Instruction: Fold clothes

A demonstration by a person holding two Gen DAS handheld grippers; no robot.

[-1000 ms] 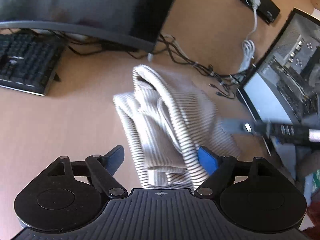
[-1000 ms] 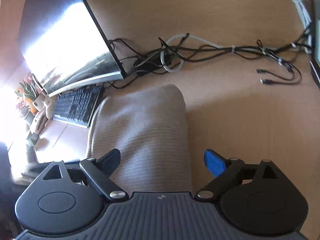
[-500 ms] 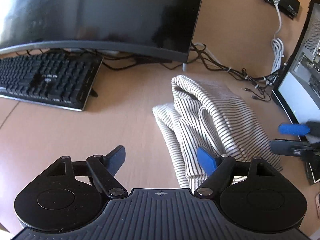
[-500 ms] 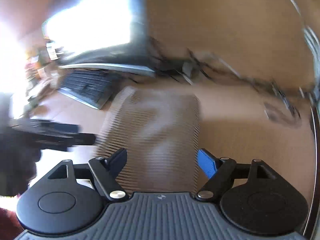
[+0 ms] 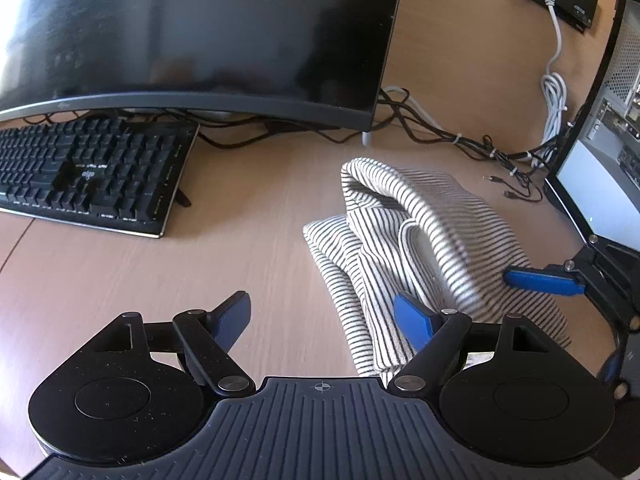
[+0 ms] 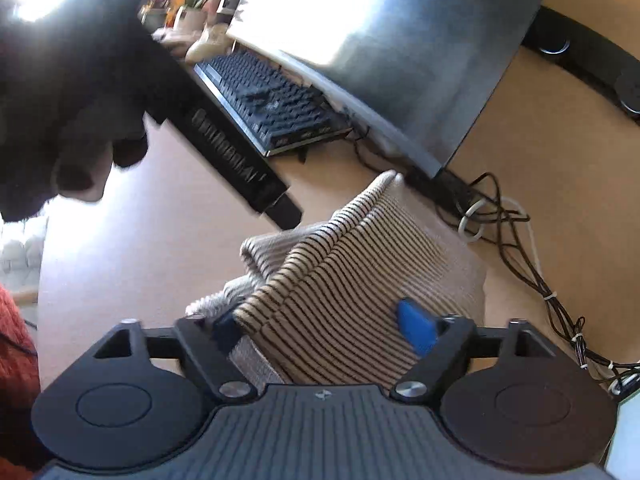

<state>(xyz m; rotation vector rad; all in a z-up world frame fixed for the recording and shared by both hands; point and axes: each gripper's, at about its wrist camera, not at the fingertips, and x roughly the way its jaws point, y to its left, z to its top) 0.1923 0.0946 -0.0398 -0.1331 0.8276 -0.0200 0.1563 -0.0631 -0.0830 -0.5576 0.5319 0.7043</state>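
The striped garment point(image 5: 432, 248), white with thin dark lines, lies bunched and loosely folded in overlapping layers on my wooden surface point(image 5: 200, 272), toward its right side, its rounded fold humped up nearest the rear edge.

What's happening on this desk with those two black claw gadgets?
A person holding a claw in each hand is folding a white garment with thin dark stripes, which lies bunched on the wooden desk beside a black keyboard. The right gripper straddles its edge, jaws just closing. The left gripper is open over the desk.
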